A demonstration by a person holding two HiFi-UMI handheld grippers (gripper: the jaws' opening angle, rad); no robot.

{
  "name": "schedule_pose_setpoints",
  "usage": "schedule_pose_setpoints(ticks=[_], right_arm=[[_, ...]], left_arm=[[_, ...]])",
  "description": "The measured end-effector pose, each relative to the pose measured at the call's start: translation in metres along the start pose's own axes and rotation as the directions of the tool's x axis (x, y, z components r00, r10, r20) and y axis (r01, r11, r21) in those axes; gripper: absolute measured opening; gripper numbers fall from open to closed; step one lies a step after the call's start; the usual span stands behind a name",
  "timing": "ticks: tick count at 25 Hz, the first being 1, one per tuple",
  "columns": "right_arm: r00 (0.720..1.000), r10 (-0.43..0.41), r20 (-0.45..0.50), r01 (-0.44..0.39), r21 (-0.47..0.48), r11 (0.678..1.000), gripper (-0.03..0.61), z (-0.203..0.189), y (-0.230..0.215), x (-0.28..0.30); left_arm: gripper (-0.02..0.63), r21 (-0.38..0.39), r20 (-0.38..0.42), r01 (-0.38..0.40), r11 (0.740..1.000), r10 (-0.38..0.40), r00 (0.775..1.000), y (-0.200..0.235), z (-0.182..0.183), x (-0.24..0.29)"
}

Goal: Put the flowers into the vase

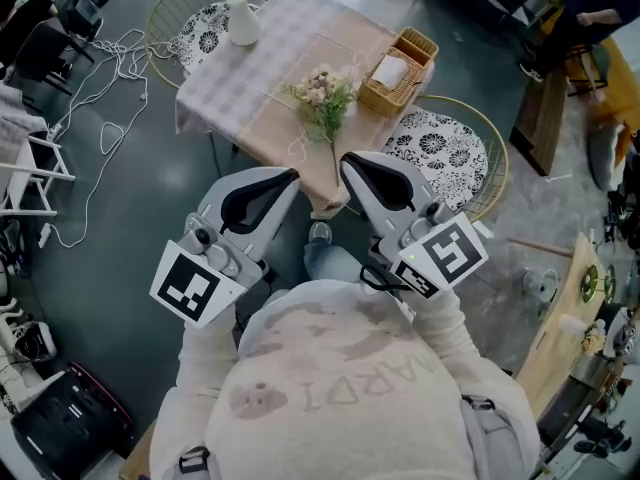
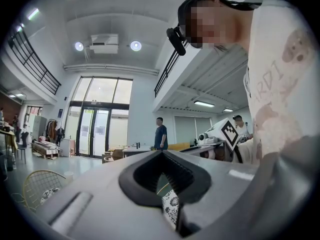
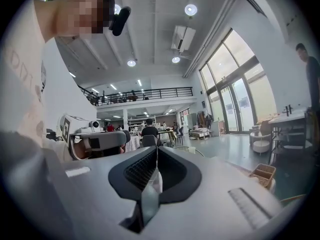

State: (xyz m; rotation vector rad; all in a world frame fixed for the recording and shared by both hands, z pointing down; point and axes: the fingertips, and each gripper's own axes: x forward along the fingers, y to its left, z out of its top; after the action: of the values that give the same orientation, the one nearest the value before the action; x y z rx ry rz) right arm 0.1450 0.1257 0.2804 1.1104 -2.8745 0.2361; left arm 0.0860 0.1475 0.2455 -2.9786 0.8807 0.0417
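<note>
A bunch of pale flowers with green stems [image 1: 325,96] lies on the table [image 1: 270,58], which has a checked cloth. The white vase [image 1: 241,18] stands upright at the table's far left corner. Both grippers are held close to the person's chest, short of the table's near edge and pointing towards it. My left gripper [image 1: 290,175] [image 2: 162,156] is shut with nothing in it. My right gripper [image 1: 347,160] [image 3: 156,156] is also shut and empty. Both gripper views look up and out across the room; neither shows the flowers or the vase.
A wicker basket [image 1: 400,71] [image 3: 262,174] holding a white object sits at the table's right end. Wire chairs with patterned cushions stand at the far left [image 1: 205,28] and the right [image 1: 445,153]. Cables [image 1: 110,78] trail on the floor at left. A person [image 2: 161,133] stands far off.
</note>
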Motion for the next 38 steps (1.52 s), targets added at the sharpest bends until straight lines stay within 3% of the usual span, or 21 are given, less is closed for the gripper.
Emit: schedule_pose_setpoints(ticks=[11, 20, 28, 38], right_arm=[[0.999, -0.022, -0.045, 0.024, 0.04, 0.999, 0.035, -0.011, -0.069, 0.026], [0.972, -0.118, -0.205, 0.141, 0.102, 0.985, 0.037, -0.059, -0.11, 0.048], [0.902, -0.185, -0.39, 0.256, 0.137, 0.957, 0.052, -0.12, -0.145, 0.076], [0.753, -0.193, -0.629, 0.376, 0.171, 0.911, 0.066, -0.215, -0.173, 0.104]], left_arm=[[0.001, 0.024, -0.013, 0.007, 1.0, -0.007, 1.0, 0.034, 0.001, 0.05], [0.001, -0.003, -0.026, 0.074, 0.997, -0.074, 0.997, 0.055, -0.013, 0.074], [0.001, -0.032, -0.051, 0.183, 0.983, -0.184, 0.982, 0.088, -0.033, 0.099], [0.001, -0.096, -0.075, 0.272, 0.958, -0.279, 0.957, 0.143, -0.061, 0.12]])
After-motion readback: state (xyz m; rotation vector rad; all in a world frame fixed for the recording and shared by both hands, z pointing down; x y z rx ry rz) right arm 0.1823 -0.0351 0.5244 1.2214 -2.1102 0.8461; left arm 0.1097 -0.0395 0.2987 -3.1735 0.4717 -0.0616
